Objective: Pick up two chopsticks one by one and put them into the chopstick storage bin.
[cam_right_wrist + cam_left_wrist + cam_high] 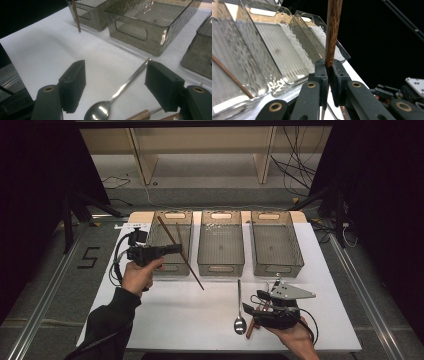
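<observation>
My left gripper is shut on a long brown chopstick, held slanted over the front of the left clear bin. The stick's low end hangs just above the table. A second chopstick leans inside that bin. Near the table's front, my right gripper stands open over a metal spoon, whose handle runs between the wide-apart jaws without touching the pads.
Three smoky clear bins stand in a row at the back: left, middle and right. Wooden-handled cutlery lies under the right gripper. The white table has bare room at the front left.
</observation>
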{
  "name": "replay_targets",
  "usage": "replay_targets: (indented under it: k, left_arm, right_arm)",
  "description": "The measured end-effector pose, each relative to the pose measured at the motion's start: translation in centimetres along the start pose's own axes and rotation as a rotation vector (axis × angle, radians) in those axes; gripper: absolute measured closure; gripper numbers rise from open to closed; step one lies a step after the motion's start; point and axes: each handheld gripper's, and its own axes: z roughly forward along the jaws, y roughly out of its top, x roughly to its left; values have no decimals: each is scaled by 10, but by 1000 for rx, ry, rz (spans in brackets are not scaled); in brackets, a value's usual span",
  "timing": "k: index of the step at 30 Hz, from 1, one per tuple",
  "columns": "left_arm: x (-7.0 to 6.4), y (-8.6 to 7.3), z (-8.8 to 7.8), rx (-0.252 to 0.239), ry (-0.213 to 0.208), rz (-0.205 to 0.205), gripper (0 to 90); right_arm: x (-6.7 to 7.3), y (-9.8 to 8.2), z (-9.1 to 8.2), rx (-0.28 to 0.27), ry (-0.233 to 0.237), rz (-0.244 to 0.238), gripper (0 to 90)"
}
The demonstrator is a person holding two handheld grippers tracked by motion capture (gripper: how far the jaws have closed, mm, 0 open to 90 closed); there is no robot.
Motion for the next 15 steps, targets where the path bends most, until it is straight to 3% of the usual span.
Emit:
replay_targets:
  k: [6,15]
  left_arm:
    - [14,24,-9,-16,44,-19,844]
    - [34,56,-17,-30,112,-53,843]
  right_arm:
    - [-1,-4,-7,-33,15,-6,281]
    - [-3,-10,-12,-32,7,10,278]
